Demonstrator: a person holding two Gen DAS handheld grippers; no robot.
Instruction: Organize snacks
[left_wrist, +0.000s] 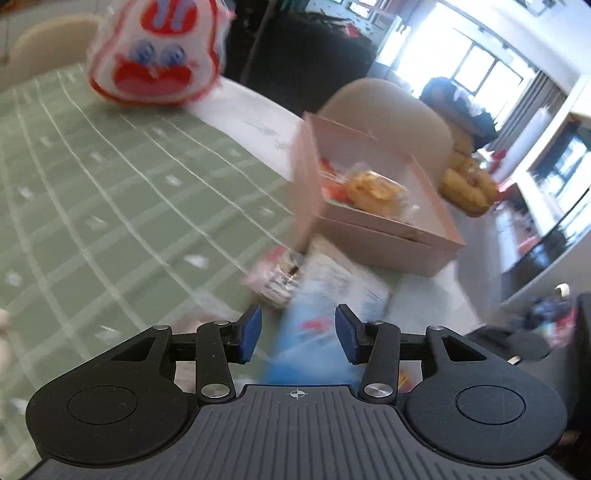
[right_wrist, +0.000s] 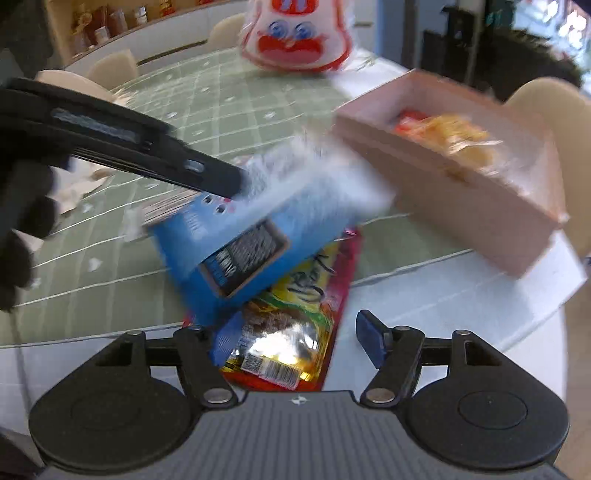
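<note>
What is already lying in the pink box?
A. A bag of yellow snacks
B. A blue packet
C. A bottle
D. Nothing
A: a clear bag of yellow snacks lies inside the pink box, with something red beside it; the blue packet is outside the box, tilted over the table.

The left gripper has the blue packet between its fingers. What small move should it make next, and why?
Probably carry the blue packet forward and to the right, toward the open pink box. The packet sits between the fingers of the left gripper, tilted above the red packet, and the box already holds snacks. Blur hides how firm the grip is.
</note>
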